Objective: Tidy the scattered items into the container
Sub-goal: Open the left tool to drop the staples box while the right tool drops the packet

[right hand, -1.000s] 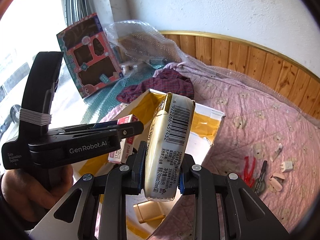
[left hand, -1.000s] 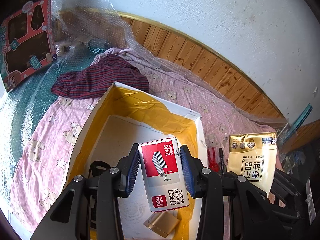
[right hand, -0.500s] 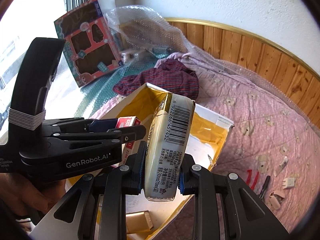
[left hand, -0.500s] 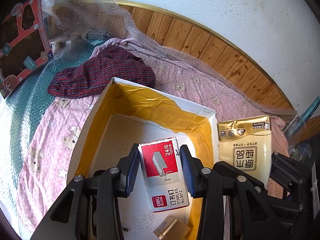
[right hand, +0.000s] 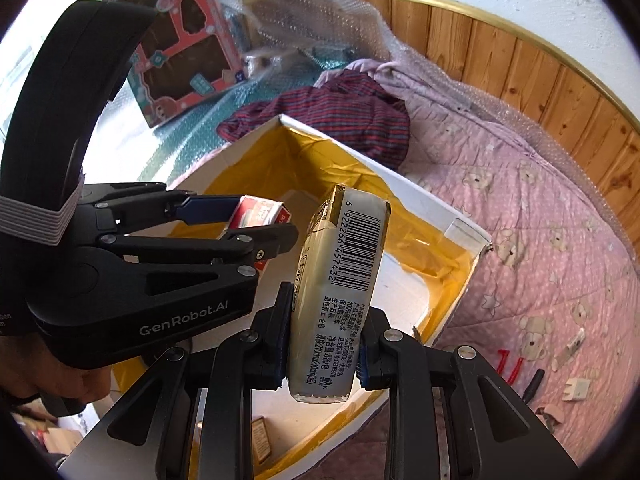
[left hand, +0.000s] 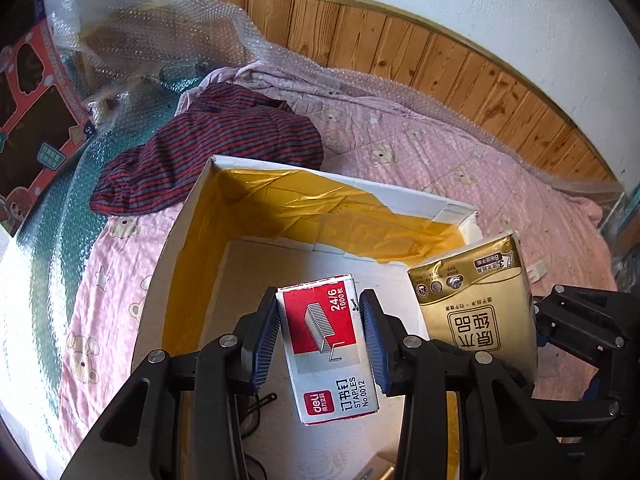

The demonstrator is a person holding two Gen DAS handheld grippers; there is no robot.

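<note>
My left gripper (left hand: pixel 320 344) is shut on a red and white box of staples (left hand: pixel 330 344), held over the open white box with yellow lining (left hand: pixel 304 200). The right gripper (right hand: pixel 322 352) is shut on a gold tissue pack (right hand: pixel 340 292), which hangs above the box's right side and shows in the left wrist view as the tissue pack (left hand: pixel 476 304). In the right wrist view the left gripper (right hand: pixel 256 224) reaches in from the left with the staples box (right hand: pixel 260 212). A small gold item (right hand: pixel 260 440) and a black binder clip (left hand: pixel 260 400) lie on the box floor.
The box rests on a pink bear-print quilt (left hand: pixel 460 168). A striped garment (left hand: pixel 208 156) lies behind it, with bubble wrap (left hand: pixel 160 32) and a toy package (right hand: pixel 184 52) beyond. Red-handled pliers (right hand: pixel 510 368) and small white pieces (right hand: pixel 576 388) lie on the quilt at right.
Both grippers have moved forward over the box with their loads. The tissue pack has come from beside the box's right wall to above its inside.
</note>
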